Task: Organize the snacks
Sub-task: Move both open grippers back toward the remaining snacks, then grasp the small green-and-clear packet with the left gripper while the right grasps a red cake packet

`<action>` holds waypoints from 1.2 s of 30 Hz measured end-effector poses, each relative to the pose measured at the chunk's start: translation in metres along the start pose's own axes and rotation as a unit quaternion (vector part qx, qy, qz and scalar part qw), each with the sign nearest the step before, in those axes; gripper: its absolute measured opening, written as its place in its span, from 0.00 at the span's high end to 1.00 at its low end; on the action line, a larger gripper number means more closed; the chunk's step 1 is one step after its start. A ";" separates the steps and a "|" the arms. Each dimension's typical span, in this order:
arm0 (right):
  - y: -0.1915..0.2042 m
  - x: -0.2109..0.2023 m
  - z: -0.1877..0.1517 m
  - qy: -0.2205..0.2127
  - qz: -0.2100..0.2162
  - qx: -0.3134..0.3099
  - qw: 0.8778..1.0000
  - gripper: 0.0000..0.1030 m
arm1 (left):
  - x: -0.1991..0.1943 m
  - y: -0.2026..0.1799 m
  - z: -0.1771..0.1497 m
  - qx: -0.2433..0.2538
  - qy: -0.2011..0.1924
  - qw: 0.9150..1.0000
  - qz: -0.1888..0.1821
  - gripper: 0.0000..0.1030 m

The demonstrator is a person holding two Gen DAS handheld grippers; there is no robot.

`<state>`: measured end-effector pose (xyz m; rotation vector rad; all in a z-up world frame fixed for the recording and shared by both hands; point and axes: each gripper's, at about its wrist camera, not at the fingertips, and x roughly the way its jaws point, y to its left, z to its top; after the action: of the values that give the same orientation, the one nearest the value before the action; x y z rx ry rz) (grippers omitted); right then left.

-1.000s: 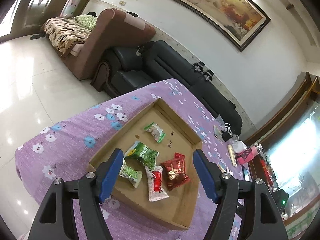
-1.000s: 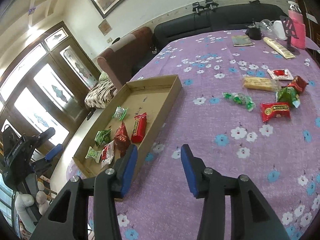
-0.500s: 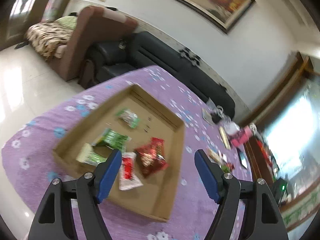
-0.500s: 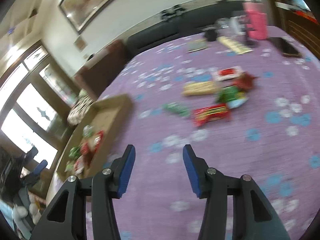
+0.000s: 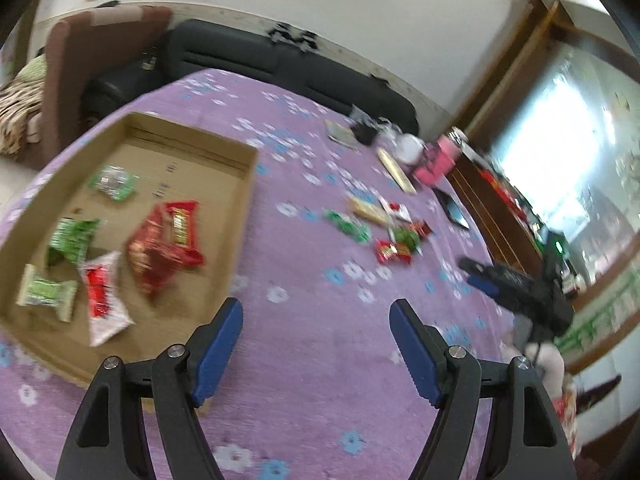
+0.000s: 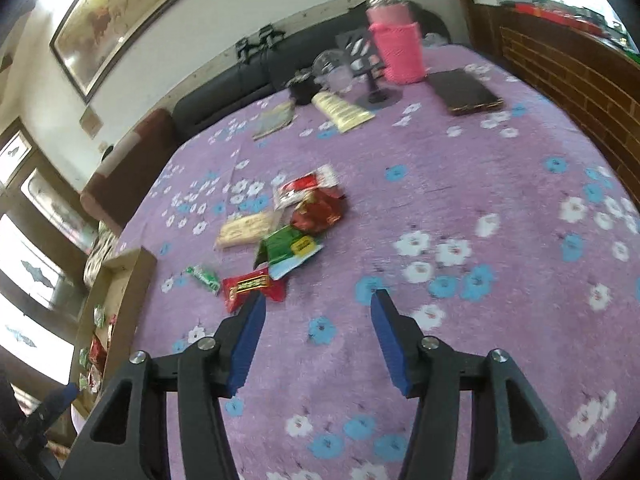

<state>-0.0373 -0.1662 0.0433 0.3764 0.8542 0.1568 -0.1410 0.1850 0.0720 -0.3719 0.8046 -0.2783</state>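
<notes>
A shallow cardboard tray (image 5: 244, 200) lies on the purple flowered tablecloth, holding several snack packets, among them a red bag (image 5: 150, 252) and a green packet (image 5: 72, 238). It also shows in the right wrist view (image 6: 136, 280). Loose snacks lie on the cloth: a red bar (image 6: 250, 286), a green packet (image 6: 286, 246), a dark red bag (image 6: 320, 210), a beige wafer pack (image 6: 246, 228), a small green candy (image 6: 204, 276). My left gripper (image 5: 316, 328) is open and empty beside the tray's right wall. My right gripper (image 6: 318, 312) is open and empty, just short of the red bar.
At the far end of the table stand a pink bottle (image 6: 396, 48), a black phone (image 6: 464, 92), a phone stand (image 6: 372, 88), a cream tube (image 6: 340, 110) and a booklet (image 6: 274, 120). A black sofa (image 5: 280, 64) runs behind. A wooden cabinet (image 6: 560, 64) borders the right side.
Both views have swung right. The left gripper moved from over the tray to beside its right wall. The right gripper moved from beside the tray toward the loose snacks. Both stay open.
</notes>
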 end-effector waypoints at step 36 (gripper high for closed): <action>0.140 0.123 0.007 0.191 0.199 -0.084 0.957 0.78 | 0.013 0.008 -0.005 -0.005 0.030 0.999 -0.034 0.23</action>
<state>0.0497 -0.0040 0.0150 0.3593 1.1301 0.6908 -0.1354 0.1859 0.0575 -0.4025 0.8532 -0.3494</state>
